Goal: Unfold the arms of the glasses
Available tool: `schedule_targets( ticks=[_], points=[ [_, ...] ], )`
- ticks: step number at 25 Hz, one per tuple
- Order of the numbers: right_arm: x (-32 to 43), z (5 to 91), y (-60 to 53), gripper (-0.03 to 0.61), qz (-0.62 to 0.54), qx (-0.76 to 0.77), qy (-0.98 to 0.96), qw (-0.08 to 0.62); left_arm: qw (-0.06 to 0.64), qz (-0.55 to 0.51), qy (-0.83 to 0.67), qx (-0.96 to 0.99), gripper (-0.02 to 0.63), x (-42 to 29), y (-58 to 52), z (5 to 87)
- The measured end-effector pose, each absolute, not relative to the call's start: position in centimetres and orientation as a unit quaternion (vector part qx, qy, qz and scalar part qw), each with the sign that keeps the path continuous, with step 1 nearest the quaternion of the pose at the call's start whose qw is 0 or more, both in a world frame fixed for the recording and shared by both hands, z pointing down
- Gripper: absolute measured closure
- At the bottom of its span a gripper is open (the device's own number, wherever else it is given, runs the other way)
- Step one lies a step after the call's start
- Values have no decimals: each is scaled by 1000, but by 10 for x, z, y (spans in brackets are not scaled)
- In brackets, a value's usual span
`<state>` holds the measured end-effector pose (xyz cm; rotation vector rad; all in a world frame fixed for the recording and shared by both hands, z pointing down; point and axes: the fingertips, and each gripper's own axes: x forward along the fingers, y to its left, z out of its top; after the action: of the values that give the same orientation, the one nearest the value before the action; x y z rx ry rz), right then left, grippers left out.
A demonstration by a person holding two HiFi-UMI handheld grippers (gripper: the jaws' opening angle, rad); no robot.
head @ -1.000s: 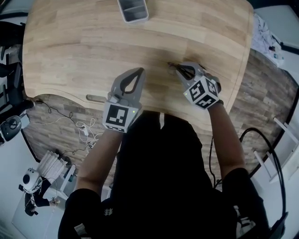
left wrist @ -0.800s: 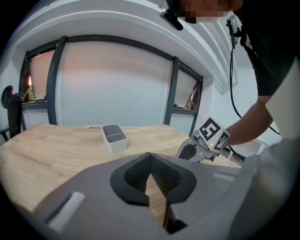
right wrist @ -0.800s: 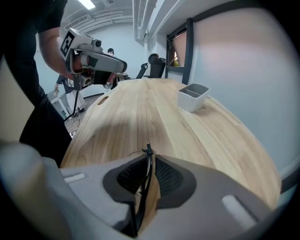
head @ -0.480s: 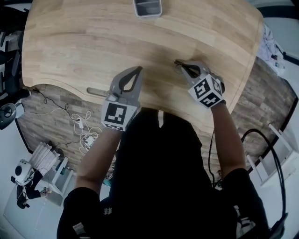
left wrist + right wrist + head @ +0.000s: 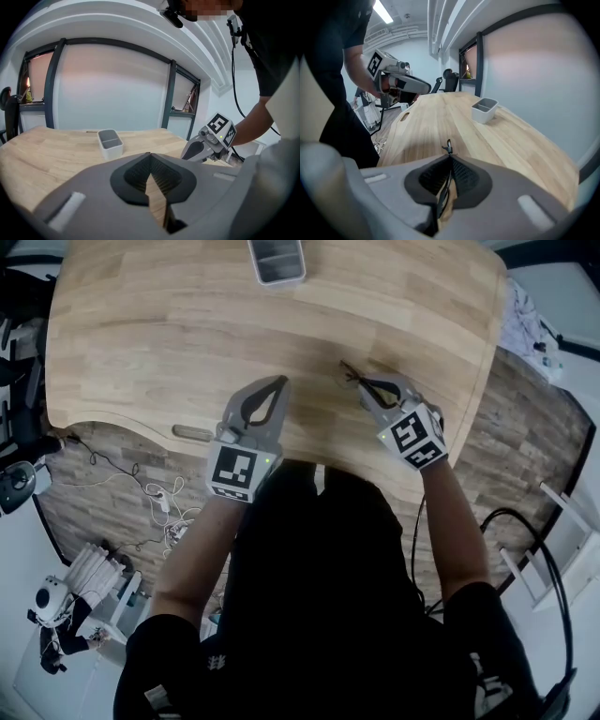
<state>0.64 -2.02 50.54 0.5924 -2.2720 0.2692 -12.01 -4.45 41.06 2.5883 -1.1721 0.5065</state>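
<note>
The thin, dark-framed glasses are held in the right claw, which is closed on them. In the right gripper view a slim dark strand of the frame is seen pinched between the ribbed black pads, and a small dark end sticks out just past the tips (whether the arms are folded or spread cannot be made out). In the head view the same dark end shows at about 10 o'clock from the claw's tips, over the light wooden bench; whether it touches the wood cannot be told.

The left claw is seen at 9 o'clock from the right one, well apart from it, above the near edge of the bench. Its tips are closed together with nothing between them, and only the wood grain is seen through the gap behind them in the left gripper view.

A small grey rectangular open-topped box stands on the bench at 12 o'clock from the left claw, near the far edge. An oval slot is cut into the bench at 8 o'clock from the left claw. White cables lie on the wood-patterned floor, further out at 7 o'clock.
</note>
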Motion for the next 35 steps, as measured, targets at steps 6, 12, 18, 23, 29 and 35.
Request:
schedule_targets(
  ticks=[6, 12, 18, 23, 29, 35],
  points=[
    [18, 484, -10, 565, 94, 269, -893, 348, 133, 194, -360, 903, 607, -88, -33, 416],
    [31, 471, 7, 565, 76, 314, -893, 313, 163, 185, -287, 926, 489, -27, -15, 433],
    [39, 469, 18, 565, 84, 336, -890, 295, 205, 203, -228, 930, 434, 10, -3, 461],
    [39, 466, 23, 565, 80, 338, -896, 276, 226, 188, -210, 933, 483, 22, 1, 460],
    [39, 466, 26, 565, 85, 343, -894, 276, 223, 189, -192, 937, 529, 26, 5, 459],
    [40, 464, 25, 565, 80, 345, -897, 265, 230, 181, -176, 940, 575, 31, 9, 457]
  ],
)
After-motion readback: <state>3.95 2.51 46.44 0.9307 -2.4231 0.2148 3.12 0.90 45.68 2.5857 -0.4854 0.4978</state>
